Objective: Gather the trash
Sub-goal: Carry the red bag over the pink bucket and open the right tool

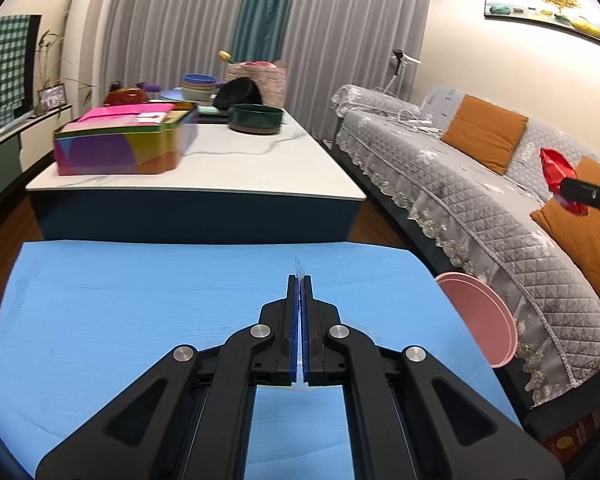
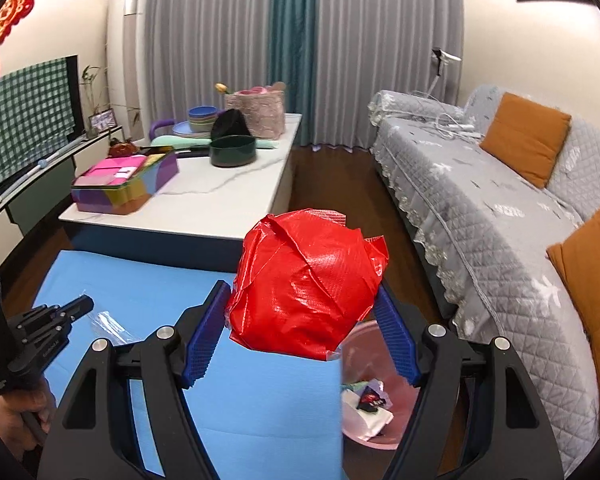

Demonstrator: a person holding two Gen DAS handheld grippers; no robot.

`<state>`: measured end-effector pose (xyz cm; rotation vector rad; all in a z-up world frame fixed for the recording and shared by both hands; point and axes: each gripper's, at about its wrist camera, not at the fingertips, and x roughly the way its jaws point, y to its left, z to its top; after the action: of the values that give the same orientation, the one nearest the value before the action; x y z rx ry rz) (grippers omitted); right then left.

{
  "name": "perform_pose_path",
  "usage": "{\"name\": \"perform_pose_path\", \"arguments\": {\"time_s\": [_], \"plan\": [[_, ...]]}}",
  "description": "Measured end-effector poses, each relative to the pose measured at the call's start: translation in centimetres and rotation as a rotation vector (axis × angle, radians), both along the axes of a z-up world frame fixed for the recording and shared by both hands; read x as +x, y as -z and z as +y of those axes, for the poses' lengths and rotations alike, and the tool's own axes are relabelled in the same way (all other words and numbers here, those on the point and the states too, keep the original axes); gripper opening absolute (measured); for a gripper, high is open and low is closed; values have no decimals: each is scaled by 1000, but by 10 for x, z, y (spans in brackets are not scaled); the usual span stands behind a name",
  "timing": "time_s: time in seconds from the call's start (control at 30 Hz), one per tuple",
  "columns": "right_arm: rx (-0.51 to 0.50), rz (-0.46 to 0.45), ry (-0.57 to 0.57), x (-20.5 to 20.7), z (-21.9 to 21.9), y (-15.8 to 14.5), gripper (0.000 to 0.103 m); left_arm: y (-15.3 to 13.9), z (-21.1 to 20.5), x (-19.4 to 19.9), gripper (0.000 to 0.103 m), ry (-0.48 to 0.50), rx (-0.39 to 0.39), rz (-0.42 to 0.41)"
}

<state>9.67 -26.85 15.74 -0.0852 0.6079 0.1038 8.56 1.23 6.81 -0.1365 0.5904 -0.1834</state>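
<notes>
My right gripper (image 2: pixel 304 300) is shut on a crumpled red plastic bag (image 2: pixel 306 280) and holds it in the air above the right edge of the blue mat (image 2: pixel 260 392), over the pink trash bin (image 2: pixel 380 416). The bin holds several scraps. In the left wrist view the red bag (image 1: pixel 556 178) shows at far right above the sofa, and the pink bin (image 1: pixel 480 316) stands beside the mat (image 1: pixel 140 320). My left gripper (image 1: pixel 299 280) is shut on a thin clear plastic wrapper (image 1: pixel 298 266) just above the mat. The wrapper (image 2: pixel 108 324) also shows in the right wrist view by the left gripper (image 2: pixel 86 302).
A white marble-top table (image 1: pixel 228 160) beyond the mat carries a colourful box (image 1: pixel 124 140), a dark green bowl (image 1: pixel 256 118), stacked bowls and a pink basket. A grey quilted sofa (image 1: pixel 460 184) with orange cushions runs along the right. A TV cabinet stands at left.
</notes>
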Motion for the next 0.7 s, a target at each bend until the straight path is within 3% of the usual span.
{"name": "perform_pose_path", "arguments": {"time_s": [0.7], "plan": [[47,44,175,-8,-135,49,71,-5,-162,28,1,268,-24,-6]]}}
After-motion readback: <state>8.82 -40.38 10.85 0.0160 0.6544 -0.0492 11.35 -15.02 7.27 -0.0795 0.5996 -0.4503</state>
